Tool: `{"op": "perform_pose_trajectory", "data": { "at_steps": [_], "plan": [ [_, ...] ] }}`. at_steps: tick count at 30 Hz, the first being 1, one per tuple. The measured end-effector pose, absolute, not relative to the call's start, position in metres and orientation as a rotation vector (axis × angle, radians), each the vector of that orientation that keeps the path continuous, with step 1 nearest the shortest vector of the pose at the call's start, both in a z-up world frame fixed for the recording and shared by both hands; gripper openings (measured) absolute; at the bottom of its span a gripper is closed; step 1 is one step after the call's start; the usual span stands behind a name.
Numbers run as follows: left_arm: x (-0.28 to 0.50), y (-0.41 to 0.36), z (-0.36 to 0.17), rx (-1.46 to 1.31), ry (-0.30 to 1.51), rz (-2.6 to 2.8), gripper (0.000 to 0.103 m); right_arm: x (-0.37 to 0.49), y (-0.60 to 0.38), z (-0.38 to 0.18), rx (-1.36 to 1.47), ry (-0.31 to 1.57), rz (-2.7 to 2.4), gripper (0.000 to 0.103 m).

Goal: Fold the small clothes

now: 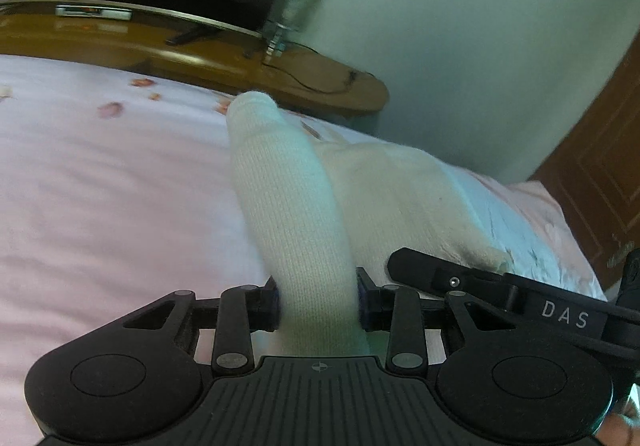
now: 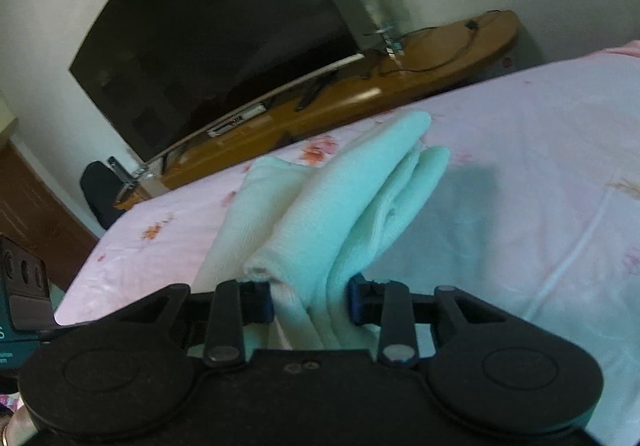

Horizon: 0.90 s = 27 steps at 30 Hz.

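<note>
The left gripper [image 1: 318, 300] was clamped on a white knitted garment [image 1: 288, 205]; the right gripper [image 2: 310, 300] pinched the same bunched cloth [image 2: 340, 205]. The garment hung over a pink floral bedsheet [image 2: 520, 165], beyond which stood a wooden cabinet [image 2: 360, 97].

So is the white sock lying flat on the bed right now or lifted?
Lifted at the near end: the left gripper and right gripper each pinch the white sock, bunched above the pink bedsheet.

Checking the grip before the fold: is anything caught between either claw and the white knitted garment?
Nothing visible. The left claw and right claw each close directly on the white knitted garment above the pink floral bedsheet.
</note>
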<state>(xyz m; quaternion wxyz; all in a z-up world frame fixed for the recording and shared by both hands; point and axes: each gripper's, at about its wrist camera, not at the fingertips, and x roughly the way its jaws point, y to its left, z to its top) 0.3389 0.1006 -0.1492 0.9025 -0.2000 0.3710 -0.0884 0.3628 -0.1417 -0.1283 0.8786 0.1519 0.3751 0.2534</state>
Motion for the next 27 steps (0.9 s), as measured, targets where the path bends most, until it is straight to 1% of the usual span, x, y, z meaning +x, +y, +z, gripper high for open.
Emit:
{"op": "perform_pose_trajectory", "data": {
  "at_steps": [7, 15, 21, 27],
  "plan": [
    [0.300, 0.184, -0.134, -0.402, 0.721, -0.116, 0.035, 0.348, -0.066, -0.116, 0.307, 0.765, 0.618, 0.032],
    [0.269, 0.277, -0.136, -0.398, 0.698, -0.012, 0.035, 0.328, 0.031, -0.124, 0.308, 0.778, 0.689, 0.032],
    [0.264, 0.311, -0.154, -0.404, 0.694, 0.019, 0.035, 0.325, 0.070, -0.138, 0.307, 0.795, 0.708, 0.032],
    [0.267, 0.321, -0.180, -0.420, 0.706, 0.024, 0.035, 0.324, 0.086, -0.155, 0.260, 0.804, 0.689, 0.032]
  ]
}}
